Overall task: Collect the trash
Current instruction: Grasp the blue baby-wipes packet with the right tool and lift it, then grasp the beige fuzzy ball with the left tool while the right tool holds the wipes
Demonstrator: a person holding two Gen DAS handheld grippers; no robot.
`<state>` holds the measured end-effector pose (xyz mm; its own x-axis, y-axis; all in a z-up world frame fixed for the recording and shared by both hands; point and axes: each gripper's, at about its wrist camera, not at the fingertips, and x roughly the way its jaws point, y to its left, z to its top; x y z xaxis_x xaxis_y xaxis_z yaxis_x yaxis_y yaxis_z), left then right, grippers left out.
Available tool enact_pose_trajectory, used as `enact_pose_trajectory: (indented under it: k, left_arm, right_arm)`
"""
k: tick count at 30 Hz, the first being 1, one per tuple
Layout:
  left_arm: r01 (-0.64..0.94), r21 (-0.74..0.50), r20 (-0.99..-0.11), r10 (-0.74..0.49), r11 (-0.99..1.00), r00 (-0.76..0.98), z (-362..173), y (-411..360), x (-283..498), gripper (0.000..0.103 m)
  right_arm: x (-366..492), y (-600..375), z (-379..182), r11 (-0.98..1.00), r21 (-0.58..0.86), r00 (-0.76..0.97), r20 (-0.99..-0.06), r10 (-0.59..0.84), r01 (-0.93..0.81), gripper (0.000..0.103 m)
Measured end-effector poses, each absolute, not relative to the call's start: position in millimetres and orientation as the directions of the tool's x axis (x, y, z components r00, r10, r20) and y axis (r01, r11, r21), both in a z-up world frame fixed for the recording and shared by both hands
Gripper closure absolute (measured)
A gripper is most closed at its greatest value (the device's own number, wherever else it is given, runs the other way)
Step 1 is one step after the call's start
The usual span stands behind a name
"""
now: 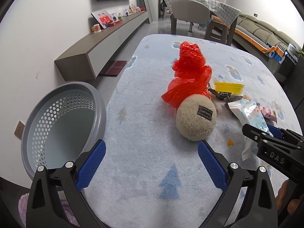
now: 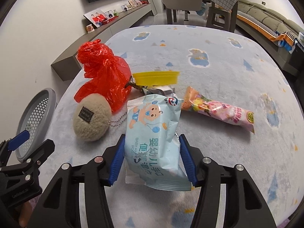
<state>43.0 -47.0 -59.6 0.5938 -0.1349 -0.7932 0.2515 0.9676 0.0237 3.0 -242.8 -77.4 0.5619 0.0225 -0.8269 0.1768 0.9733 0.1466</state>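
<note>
Grip on the wipes packet (image 2: 153,142) is judged the step: the right tool (image 2: 152,157) is clamped across its sides. The packet should be lifted level and carried to the grey basket (image 1: 62,121) off the rug's (image 1: 152,171) near left edge, where the left tool (image 1: 151,163) is held apart and empty.

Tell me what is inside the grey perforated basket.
From the left wrist view, the grey basket shows only its bare perforated wall and smooth pale bottom; no trash is visible inside. The left gripper covers the nearest part of its floor and rim, so that part cannot be checked.
</note>
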Motion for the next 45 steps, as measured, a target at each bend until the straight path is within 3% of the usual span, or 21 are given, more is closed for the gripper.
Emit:
enact_pose_trajectory:
  k: [18,45]
  left_arm:
    - [0.299,0.034,-0.797,-0.154,0.954,0.584,-57.9,-78.8,21.4,0.007]
    - [0.313,0.059,-0.827,-0.129,0.948,0.547,-81.6,-121.0,48.2,0.007]
  right_arm:
    - [-62.3,-282.5,-60.0,0.956,0.195,0.625,-0.781,0.016,0.220,0.049]
    - [-65.1,-319.4,-80.2,0.923,0.306,0.640,-0.763,0.092,0.232,0.049]
